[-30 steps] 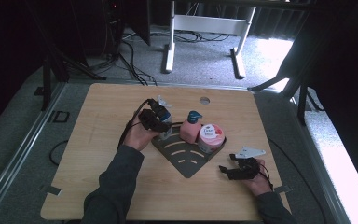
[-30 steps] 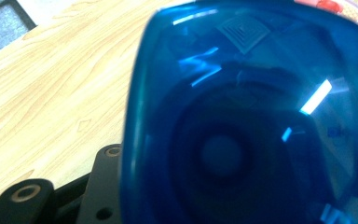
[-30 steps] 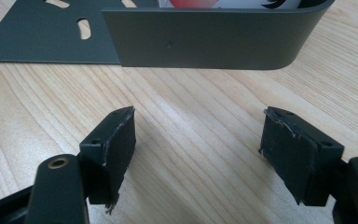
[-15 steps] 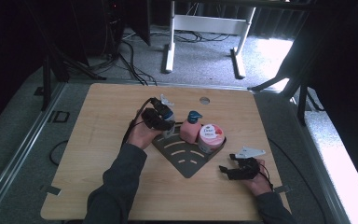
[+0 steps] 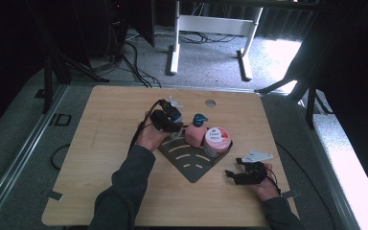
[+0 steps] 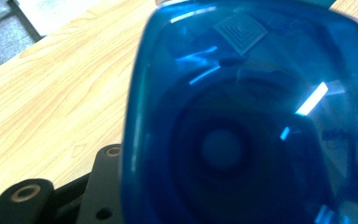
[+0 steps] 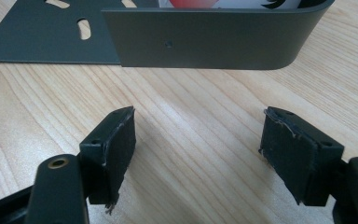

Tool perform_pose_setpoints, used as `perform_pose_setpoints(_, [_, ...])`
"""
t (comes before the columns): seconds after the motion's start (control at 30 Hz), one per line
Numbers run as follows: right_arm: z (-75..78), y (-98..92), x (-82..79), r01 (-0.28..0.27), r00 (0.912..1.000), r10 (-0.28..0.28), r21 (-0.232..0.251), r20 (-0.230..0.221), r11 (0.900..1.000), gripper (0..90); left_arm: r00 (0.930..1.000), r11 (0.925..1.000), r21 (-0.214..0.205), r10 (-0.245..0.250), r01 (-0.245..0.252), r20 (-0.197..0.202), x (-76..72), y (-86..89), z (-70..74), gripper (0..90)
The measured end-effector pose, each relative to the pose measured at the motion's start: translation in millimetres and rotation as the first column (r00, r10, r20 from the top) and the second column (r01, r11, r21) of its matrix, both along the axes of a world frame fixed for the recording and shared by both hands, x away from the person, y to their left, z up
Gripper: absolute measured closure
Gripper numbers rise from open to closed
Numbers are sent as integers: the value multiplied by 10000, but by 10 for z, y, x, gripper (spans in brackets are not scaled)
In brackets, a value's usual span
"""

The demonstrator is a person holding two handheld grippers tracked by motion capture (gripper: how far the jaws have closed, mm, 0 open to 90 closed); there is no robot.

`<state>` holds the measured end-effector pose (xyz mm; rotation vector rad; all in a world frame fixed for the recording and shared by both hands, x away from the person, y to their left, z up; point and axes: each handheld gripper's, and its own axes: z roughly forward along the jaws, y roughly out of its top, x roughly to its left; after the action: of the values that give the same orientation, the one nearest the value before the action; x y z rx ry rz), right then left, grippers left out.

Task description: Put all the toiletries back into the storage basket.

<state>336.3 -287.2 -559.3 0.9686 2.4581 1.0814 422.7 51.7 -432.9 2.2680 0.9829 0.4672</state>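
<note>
Left tongs (image 5: 172, 120) grip a blue bottle (image 6: 247, 121) at the rack's (image 5: 191, 167) ten o'clock edge, beside the pink bottle (image 5: 194, 135); right tongs (image 7: 198, 149) gape empty on the surface (image 5: 105, 124) at the rack's four o'clock

A light wooden table (image 5: 100, 143) takes up the middle of the high view, with a small round hole (image 5: 210, 102) near its far edge. Grey carpet (image 5: 24, 143) surrounds it. A white desk frame (image 5: 211, 28) stands at the top centre, and black cables (image 5: 134, 62) trail across the floor at upper left.
</note>
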Motion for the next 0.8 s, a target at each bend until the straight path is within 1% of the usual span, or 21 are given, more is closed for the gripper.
perform_pose_setpoints(0.5, [0,-2,1,-1,10000,1,23,-16,10000,260,9999,10000,-34,59,-59,89,87,-51,-51,555])
perform_pose_setpoints(0.8, [0,-5,3,-11,10000,11,54,-33,10000,260,10000,10000,-22,86,-86,29,135,-58,-76,555])
